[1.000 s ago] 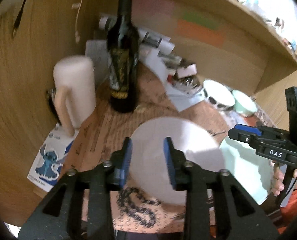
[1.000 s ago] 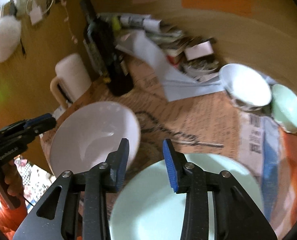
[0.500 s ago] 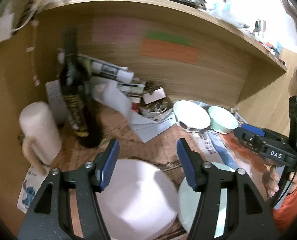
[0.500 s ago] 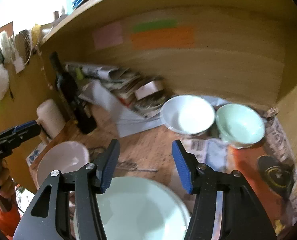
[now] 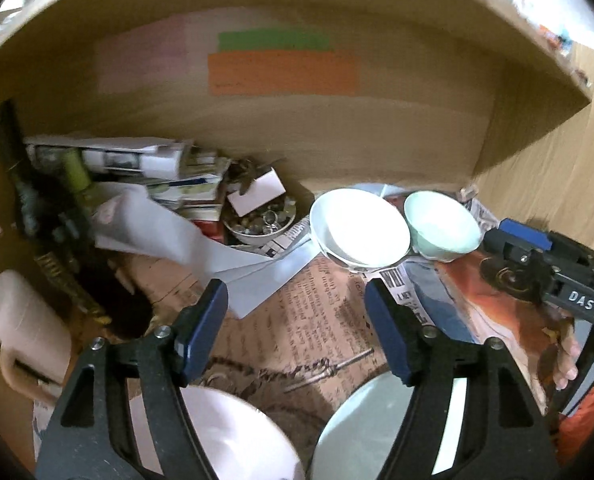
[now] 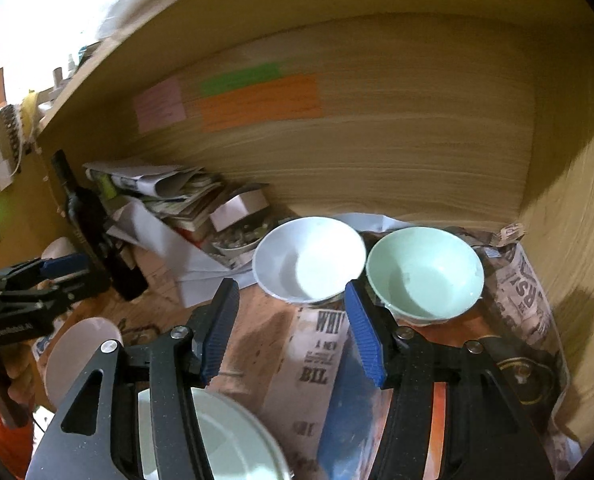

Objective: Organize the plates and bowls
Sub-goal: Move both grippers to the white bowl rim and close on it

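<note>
Between grasps: left tongs (image 5: 297, 330) and right tongs (image 6: 293, 330) spread, just widened, empty. White bowl (image 6: 309, 260), green bowl (image 6: 423, 272) side by side at surface rear (plates nearer). Next, likely: reach, pinch a bowl rim.

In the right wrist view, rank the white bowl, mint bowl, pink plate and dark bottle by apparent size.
1. white bowl and mint bowl: too alike to rank.
2. pink plate: partly hidden, unsure.
3. dark bottle: tall, narrow, farther off.
</note>
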The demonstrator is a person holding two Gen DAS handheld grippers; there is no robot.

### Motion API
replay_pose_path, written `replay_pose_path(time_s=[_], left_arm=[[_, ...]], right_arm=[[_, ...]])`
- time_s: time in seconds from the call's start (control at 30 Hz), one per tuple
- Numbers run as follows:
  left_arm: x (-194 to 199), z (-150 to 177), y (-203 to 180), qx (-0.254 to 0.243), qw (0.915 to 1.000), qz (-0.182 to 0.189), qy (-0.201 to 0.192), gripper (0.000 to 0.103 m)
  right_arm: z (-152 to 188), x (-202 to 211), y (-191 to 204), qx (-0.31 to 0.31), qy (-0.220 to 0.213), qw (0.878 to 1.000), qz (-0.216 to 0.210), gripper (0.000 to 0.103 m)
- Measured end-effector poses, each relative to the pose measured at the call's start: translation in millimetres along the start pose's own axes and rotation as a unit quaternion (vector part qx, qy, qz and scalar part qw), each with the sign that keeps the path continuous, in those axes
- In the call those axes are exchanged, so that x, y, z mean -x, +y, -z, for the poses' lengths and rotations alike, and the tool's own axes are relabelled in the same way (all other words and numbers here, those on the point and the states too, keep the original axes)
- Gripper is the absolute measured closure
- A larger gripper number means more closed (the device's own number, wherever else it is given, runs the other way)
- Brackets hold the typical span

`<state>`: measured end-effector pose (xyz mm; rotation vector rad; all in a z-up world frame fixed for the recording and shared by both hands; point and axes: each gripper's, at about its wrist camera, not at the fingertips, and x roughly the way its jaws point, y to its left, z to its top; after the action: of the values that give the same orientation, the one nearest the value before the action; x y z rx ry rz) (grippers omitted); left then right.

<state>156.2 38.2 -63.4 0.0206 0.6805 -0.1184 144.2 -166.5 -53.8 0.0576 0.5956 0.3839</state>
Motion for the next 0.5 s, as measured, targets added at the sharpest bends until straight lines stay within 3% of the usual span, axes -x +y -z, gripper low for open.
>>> replay_pose_path(time_s=[0.5], left_arm=[[-112,-40,-16,-0.011,0.9947,-0.004,0.102,0.032]], right_arm=[[1,-77,-29,-0.018,0.078,0.997,0.005,0.05]])
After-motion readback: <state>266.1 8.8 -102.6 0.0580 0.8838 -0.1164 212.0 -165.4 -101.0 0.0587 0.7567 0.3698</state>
